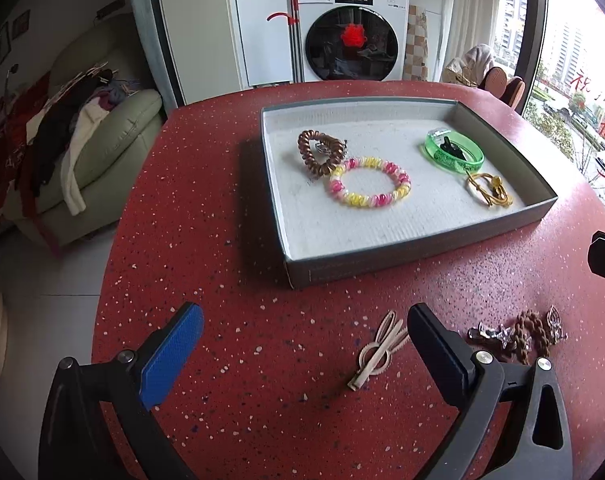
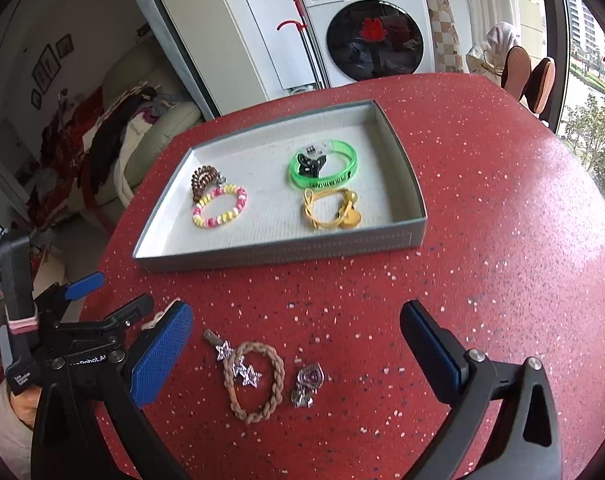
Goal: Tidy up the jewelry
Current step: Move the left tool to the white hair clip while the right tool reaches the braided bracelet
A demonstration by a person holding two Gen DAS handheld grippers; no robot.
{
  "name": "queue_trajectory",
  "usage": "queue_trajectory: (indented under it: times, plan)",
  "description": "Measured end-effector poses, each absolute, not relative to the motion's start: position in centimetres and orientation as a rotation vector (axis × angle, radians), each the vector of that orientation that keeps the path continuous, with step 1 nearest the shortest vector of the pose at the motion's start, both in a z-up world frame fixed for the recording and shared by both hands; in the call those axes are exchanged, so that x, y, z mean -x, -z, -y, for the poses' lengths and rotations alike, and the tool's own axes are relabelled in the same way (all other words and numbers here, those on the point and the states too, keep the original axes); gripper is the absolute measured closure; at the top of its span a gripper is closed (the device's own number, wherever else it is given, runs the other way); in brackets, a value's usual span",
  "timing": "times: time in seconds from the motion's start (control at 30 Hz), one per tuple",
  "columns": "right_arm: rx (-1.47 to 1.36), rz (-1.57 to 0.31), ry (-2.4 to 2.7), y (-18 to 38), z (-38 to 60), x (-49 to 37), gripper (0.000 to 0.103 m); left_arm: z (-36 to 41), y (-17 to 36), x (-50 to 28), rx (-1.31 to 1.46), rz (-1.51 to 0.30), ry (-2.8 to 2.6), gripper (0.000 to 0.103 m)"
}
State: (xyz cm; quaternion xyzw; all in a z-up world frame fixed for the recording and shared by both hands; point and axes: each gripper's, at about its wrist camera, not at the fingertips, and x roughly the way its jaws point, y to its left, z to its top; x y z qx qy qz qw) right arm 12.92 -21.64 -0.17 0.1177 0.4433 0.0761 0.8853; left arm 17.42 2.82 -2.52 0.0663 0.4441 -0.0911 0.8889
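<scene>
A grey tray [image 1: 422, 248] [image 2: 278, 254] lined in white holds a brown coil hair tie [image 1: 320, 152] [image 2: 202, 179], a pink-yellow coil bracelet [image 1: 369, 182] [image 2: 220, 206], a green bangle [image 1: 454, 154] [image 2: 323, 165] around a black clip, and a yellow cord [image 1: 488, 188] [image 2: 330, 208]. On the red table [image 1: 230, 248] lie a beige hair clip [image 1: 376, 354], a braided brown hair tie [image 2: 254, 380] [image 1: 528, 330], a star clip [image 2: 238, 364] and a silver clip [image 2: 308, 384]. My left gripper [image 1: 304, 340] is open, the beige clip between its fingers. My right gripper [image 2: 296, 344] is open over the braided tie.
The left gripper's body [image 2: 70, 344] shows at the left of the right wrist view. Behind the table stand a washing machine [image 1: 350, 32] [image 2: 370, 28] and a sofa [image 1: 102, 152] piled with clothes. A window [image 1: 574, 80] is on the right.
</scene>
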Motion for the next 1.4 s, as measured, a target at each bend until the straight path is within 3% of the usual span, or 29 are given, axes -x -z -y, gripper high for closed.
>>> queue_trajectory:
  times: [0.33, 0.4, 0.47, 0.57, 1.13, 1.4]
  plan:
    - [-0.235, -1.003, -0.145, 2.0, 21.0, -9.4, 0.001, -2.3, 3.8, -15.9, -0.209, -0.932, 0.210, 0.000]
    - [-0.239, -1.015, -0.152, 2.3, 20.5, -8.9, 0.010, -2.3, 3.9, -15.8, -0.212, -0.934, 0.209, 0.000]
    - [-0.237, -1.034, -0.149, 2.8, 20.0, -8.6, 0.026, -2.3, 4.0, -15.7, -0.215, -0.935, 0.209, 0.000]
    - [-0.249, -1.065, -0.138, 3.5, 19.3, -8.6, 0.043, -2.4, 4.2, -15.6, -0.220, -0.938, 0.210, 0.000]
    - [-0.108, -1.038, -0.048, 3.4, 16.2, -9.0, 0.058, -1.2, 4.6, -15.6, -0.242, -0.924, 0.251, 0.000]
    - [-0.093, -1.042, -0.087, 3.4, 15.4, -8.8, 0.087, -0.5, 4.3, -15.0, -0.249, -0.925, 0.322, 0.024]
